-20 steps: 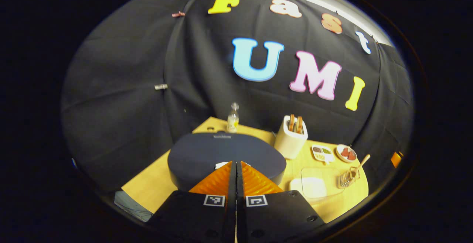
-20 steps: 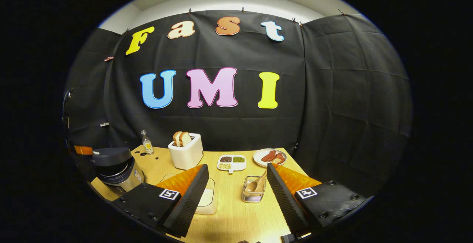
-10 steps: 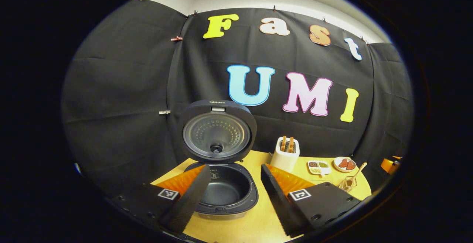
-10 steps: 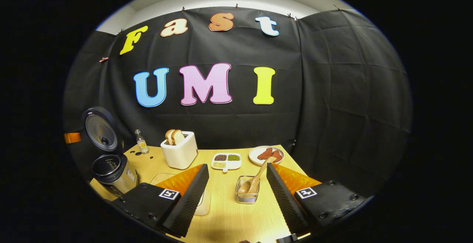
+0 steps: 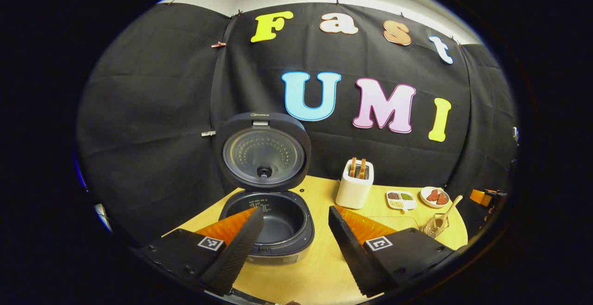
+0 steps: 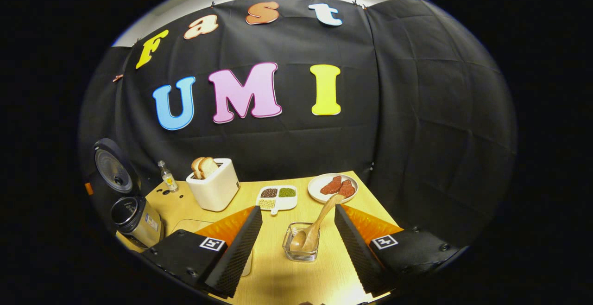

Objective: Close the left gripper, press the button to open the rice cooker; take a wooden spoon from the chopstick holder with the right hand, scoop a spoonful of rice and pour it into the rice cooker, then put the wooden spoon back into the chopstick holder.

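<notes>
With the rice cooker (image 5: 266, 224) lid up, the right gripper (image 6: 296, 231), its jaws spread wide and empty, should drop onto the wooden spoon (image 6: 315, 224) handle leaning toward one o'clock from the chopstick holder (image 6: 301, 248) and pinch mid-handle, while the left gripper (image 5: 294, 231) hangs open.

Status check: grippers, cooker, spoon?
Left gripper open, right gripper open, both empty. Rice cooker lid up. Wooden spoon in holder, untouched.

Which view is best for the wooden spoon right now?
Right gripper view: the wooden spoon sits close, between the open claw's fingers, bowl in the clear holder, handle leaning up-right. Left gripper view shows it small and far, at the table's right edge.
</notes>
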